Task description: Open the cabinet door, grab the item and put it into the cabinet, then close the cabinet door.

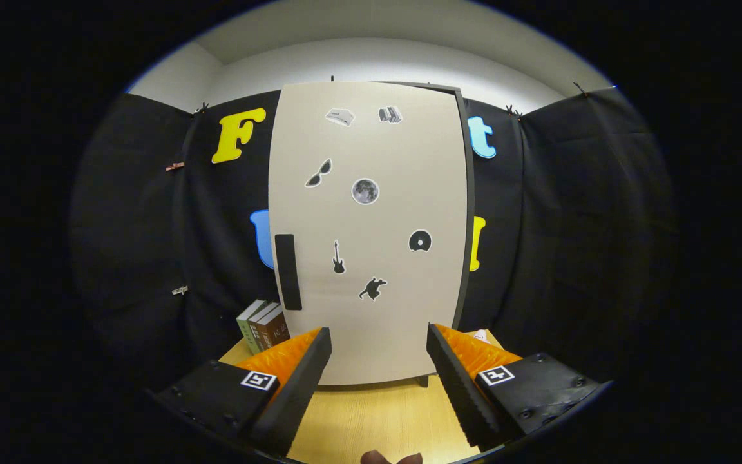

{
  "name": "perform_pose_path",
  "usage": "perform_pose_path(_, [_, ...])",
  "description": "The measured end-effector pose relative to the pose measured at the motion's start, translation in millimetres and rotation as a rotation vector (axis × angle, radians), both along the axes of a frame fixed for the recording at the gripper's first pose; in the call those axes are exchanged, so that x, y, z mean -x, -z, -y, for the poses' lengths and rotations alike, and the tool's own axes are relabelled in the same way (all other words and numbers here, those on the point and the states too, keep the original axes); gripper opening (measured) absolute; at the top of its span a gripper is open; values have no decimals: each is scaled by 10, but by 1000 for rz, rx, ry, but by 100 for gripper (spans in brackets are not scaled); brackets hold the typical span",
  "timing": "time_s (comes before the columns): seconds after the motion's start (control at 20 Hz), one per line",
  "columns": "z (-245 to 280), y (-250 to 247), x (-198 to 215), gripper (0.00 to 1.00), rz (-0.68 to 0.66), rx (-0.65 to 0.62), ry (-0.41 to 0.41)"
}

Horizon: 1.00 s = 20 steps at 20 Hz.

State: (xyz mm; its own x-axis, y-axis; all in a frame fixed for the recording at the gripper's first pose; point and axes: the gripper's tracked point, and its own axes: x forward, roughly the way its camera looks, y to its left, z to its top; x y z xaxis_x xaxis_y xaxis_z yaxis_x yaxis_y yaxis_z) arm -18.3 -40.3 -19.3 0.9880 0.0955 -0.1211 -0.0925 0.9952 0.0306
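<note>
Hand-held gripper (379,361): fingers spread wide apart, nothing between them; it holds no item and touches nothing. It points straight at the cabinet front.

Fingers: they stand to either side of the lower part of the door, short of it, above the bare wood of the bench (371,419).

Cabinet door (371,232): shut, or very nearly so. The pale panel covers the whole front; a thin dark edge of the cabinet body (469,212) shows along its right side. The interior is hidden.

Door handle (288,271): a dark vertical bar on the left edge of the door, ahead of and above the left finger.

Door markings: small stickers (365,191) scattered over the panel; of no bearing on the task.

Books (265,325): a few books stand upright on the bench just left of the cabinet, beyond the left finger. They may be the item to be stowed; this cannot be settled.

Small pale object (480,335): partly hidden behind the right finger, beside the cabinet's right foot; too little shows to identify it.

Task status: the scene fits two stages. Either the door is shut with the item waiting outside, or the item is stowed inside and the door is shut again. With the interior hidden, neither can be excluded.
</note>
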Motion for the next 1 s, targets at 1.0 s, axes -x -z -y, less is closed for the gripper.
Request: perform_pose_path(1.0, [-2,75,-64,98,5,7,-5])
